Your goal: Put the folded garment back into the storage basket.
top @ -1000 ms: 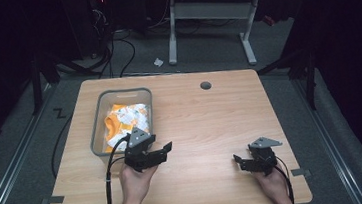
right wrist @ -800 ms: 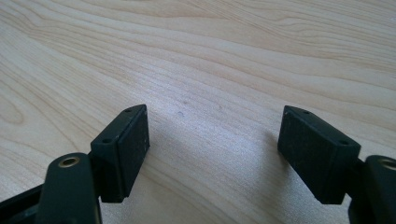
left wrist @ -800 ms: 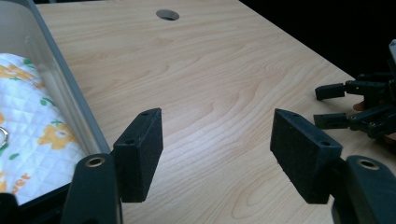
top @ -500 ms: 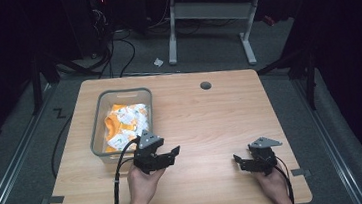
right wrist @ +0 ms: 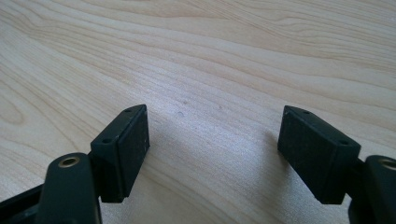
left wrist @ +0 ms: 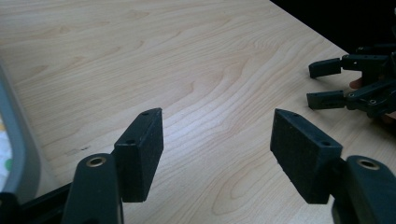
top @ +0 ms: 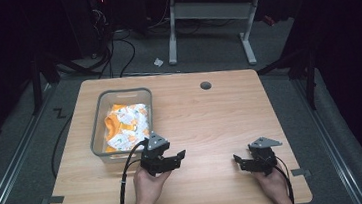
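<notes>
Table (top: 206,124): light wood top, seen whole in the high view; a small round dark hole (top: 205,85) near the far edge; centre and right half bare.
Bin (top: 98,124): clear grey-rimmed container on the left half of the table, long side running front to back, holding orange-and-white packets (top: 127,125). Its near end is just beside the left tool, partly covered by that tool's body and cable.
Left tool (top: 180,157): held in the person's left hand (top: 149,185) near the front of the table, jaws spread wide, nothing between them. In the left gripper view (left wrist: 217,140) the jaws frame bare wood; the bin rim (left wrist: 18,140) curves along that view's left edge, cut off by the frame.
Right tool (top: 239,161): held in the right hand (top: 272,183) toward the front right corner, jaws released and empty. The right gripper view (right wrist: 215,140) shows plain wood grain between the pads.
Open room: wide bare strip between the two tools, which sit well apart; free surface from there to the far edge.
Edges: right tool near the table's front and right edges; both forearms cut off at the bottom of the high view.
Hard to make out: packet print too small to read; surroundings beyond the table dark, with cables on the floor (top: 164,53) and a white desk frame (top: 208,11).
</notes>
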